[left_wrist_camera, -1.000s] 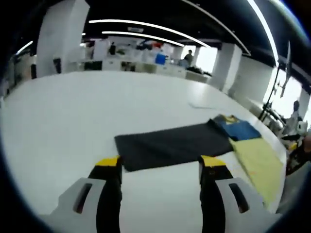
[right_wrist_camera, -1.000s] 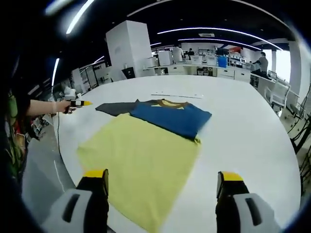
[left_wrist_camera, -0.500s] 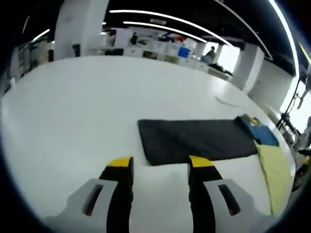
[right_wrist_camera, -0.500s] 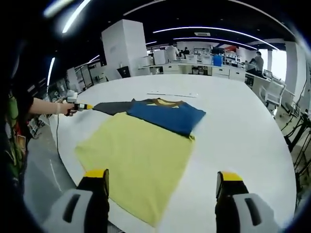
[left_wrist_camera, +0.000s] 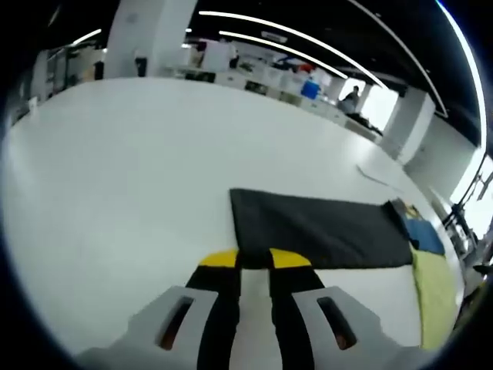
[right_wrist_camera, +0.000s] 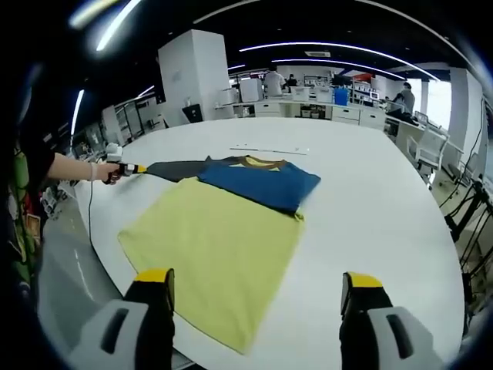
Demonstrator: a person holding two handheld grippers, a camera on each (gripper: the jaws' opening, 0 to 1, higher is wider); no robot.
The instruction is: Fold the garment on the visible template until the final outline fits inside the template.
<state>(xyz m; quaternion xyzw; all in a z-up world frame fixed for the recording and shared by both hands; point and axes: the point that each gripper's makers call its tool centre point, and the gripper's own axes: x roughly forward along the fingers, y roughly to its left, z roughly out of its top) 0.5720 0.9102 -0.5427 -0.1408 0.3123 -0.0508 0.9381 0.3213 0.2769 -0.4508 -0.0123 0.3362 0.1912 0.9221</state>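
A large white table was seen carrying the whole workspace, in an open-plan office with strip lights overhead. On it a garment was spread flat in 3 colour blocks: a yellow body panel nearest the right gripper, a blue chest section beyond it, and a dark grey sleeve stretched out toward the table's edge. In the left gripper view the sleeve was shown lying across the table, with the blue and yellow parts beyond its far end at the right. No template outline could be made out on the tabletop.

The left gripper was held at the near corner of the dark grey sleeve, its yellow-tipped jaws drawn almost together over the cloth's edge; whether fabric was actually pinched between them could not be told. In the right gripper view that gripper was seen at the sleeve's tip, held in a person's hand.

The right gripper was poised above the hem of the yellow panel, jaws spread wide apart and holding nothing.
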